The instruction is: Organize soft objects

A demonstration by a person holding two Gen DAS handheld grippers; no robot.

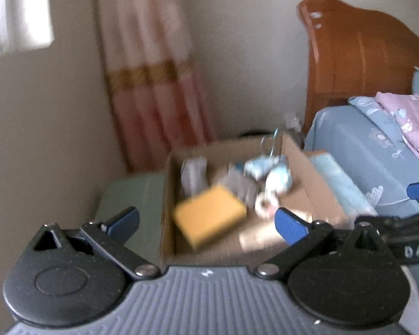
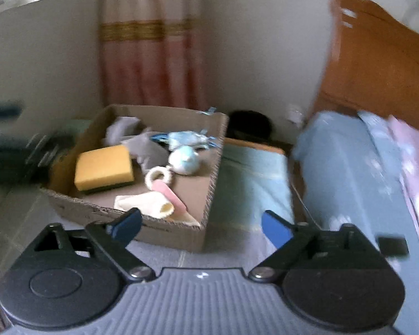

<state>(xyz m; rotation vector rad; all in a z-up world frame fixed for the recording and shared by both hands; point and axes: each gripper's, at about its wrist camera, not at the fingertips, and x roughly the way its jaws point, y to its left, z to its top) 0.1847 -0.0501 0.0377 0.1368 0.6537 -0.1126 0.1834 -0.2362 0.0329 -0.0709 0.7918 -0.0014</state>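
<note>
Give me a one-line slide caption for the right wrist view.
Open right tool hovers before a cardboard box holding a yellow sponge, soft toys and a cloth, beside a bed.

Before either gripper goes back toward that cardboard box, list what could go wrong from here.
1. The cardboard box is crowded: the yellow sponge, grey plush and pale blue toy lie close together, so a grab may catch two.
2. The cream cloth lies at the near wall and might get dragged out.
3. Both views are blurred, and with the left gripper and right gripper open wide, aim may be poor.
</note>
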